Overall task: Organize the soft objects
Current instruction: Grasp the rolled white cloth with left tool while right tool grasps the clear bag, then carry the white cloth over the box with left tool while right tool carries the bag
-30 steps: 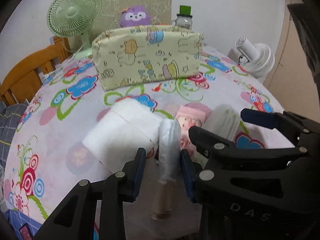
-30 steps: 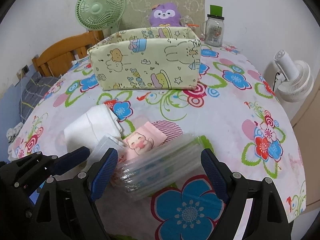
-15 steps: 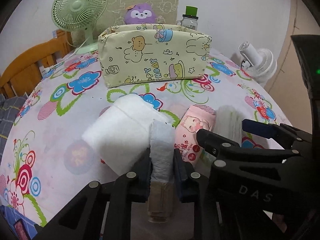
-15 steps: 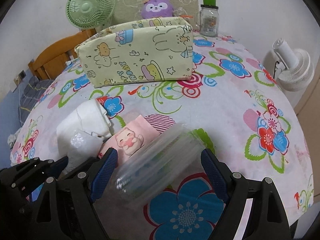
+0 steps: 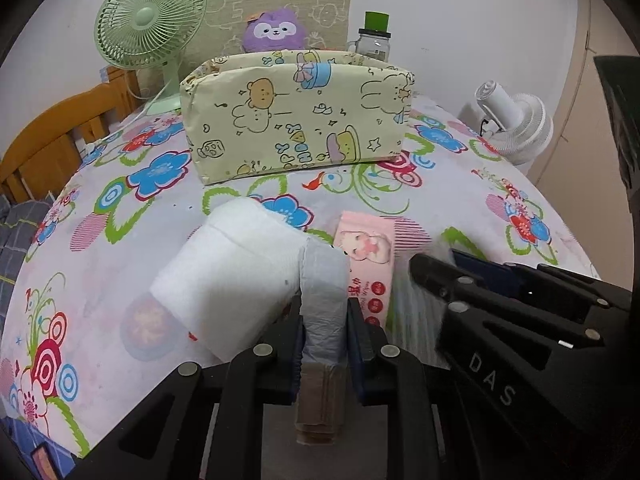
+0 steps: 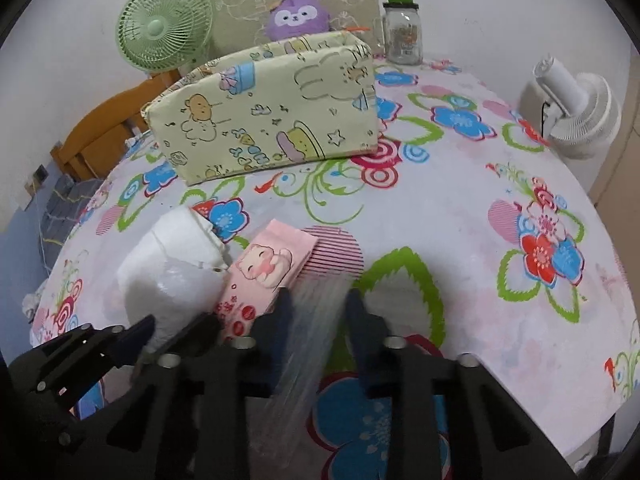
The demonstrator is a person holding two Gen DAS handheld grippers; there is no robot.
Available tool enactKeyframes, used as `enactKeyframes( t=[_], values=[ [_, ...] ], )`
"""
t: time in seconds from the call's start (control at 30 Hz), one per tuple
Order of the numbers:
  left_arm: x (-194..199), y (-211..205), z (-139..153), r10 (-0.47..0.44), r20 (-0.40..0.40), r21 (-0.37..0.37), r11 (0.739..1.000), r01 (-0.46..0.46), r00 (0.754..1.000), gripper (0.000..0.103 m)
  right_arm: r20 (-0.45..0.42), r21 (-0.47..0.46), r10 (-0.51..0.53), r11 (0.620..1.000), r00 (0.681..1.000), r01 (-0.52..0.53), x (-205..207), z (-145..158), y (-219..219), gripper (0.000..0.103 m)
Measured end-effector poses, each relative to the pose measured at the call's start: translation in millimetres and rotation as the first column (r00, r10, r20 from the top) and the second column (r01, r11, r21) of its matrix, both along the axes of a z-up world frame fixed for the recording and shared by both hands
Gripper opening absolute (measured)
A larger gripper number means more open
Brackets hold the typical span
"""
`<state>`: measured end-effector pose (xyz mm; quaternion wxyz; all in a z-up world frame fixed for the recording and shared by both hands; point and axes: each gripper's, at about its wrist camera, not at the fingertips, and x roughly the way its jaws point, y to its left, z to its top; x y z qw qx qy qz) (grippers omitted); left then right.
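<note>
Two black handheld grippers work at the near edge of a table covered with a flower-print cloth (image 5: 120,248). The left gripper (image 5: 323,322) has its blue-padded fingers nearly together, squeezing a narrow plastic-wrapped pack (image 5: 324,300) that stands upright between them. Touching that pack on its left lies a white folded diaper (image 5: 236,276); on its right lies a pink wipes packet (image 5: 366,256) (a cartoon baby face on the wrapper). The right gripper (image 6: 316,314) is also narrowed, pinching a clear plastic-wrapped bundle (image 6: 308,344), which looks blurred. The pink packet lies just left of this bundle. Farther back stands a yellow cartoon-print fabric bin (image 6: 264,116), well apart from the grippers. Behind it are a green fan (image 6: 164,28) at left, a purple plush toy (image 6: 298,16) and a glass jar (image 6: 402,28).
</note>
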<state>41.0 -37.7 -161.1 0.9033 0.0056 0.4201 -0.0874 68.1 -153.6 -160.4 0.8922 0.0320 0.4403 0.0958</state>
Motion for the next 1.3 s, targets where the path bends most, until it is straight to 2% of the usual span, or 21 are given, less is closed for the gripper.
enactKeyframes(
  t=[0.03, 0.23, 1.3],
  values=[
    [0.0, -0.2, 1.6, 0.0, 0.005, -0.002, 1.0, 0.0, 1.0, 0.017, 0.012, -0.011, -0.001, 1.0, 1.0, 0.001, -1.0, 2.0, 1.2, 0.014],
    [1.9, 2.7, 3.6, 0.012, 0.01, -0.009, 1.0, -0.012, 1.0, 0.017, 0.025, -0.012, -0.01, 1.0, 1.0, 0.01, 1.7, 4.6, 1.2, 0.012],
    [26.1, 0.0, 60.6, -0.018, 0.097, -0.021, 1.0, 0.02, 0.995, 0.017, 0.136, -0.011, -0.03, 0.999, 0.99, 0.031, 14.3, 67.4, 1.1, 0.012]
  ],
)
